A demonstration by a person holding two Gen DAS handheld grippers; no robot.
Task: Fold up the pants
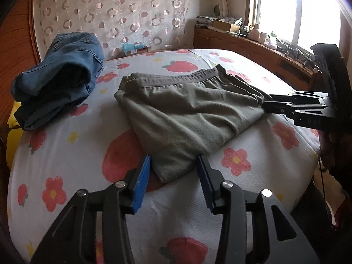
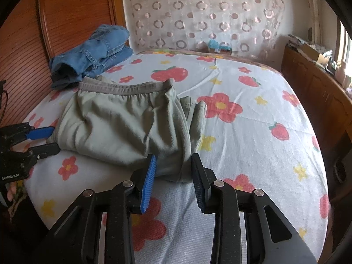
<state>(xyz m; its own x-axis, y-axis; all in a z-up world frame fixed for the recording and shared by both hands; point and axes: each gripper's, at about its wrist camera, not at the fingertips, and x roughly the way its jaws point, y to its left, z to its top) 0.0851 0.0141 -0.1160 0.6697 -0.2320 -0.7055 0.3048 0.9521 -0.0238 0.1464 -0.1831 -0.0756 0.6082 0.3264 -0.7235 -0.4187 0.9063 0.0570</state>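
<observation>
We see a bed with a white sheet printed in red flowers and strawberries, both grippers low over its near edge.

Far left: a folded stack of blue jeans sits on the sheet against the wooden headboard, apart from the work item.

Next, left gripper: jaws parted, blue-padded fingers standing either side of the near corner of the grey-green pants. The cloth corner lies between the pads, gaps visible on both sides, so we read it as released, nothing gripped.

Centre: the pants lie folded into a compact bundle flat on the sheet, elastic waistband along the far edge, wrinkled across the top layer. In the right wrist view the bundle's right side shows stacked leg folds.

Right gripper: jaws also parted, straddling the near right corner of the pants. Pads not pressing the cloth; released as well.

Far right: a wooden cabinet runs along the wall under a bright window, its top cluttered with bottles and boxes. A sheer curtain with ring pattern hangs behind the bed.
</observation>
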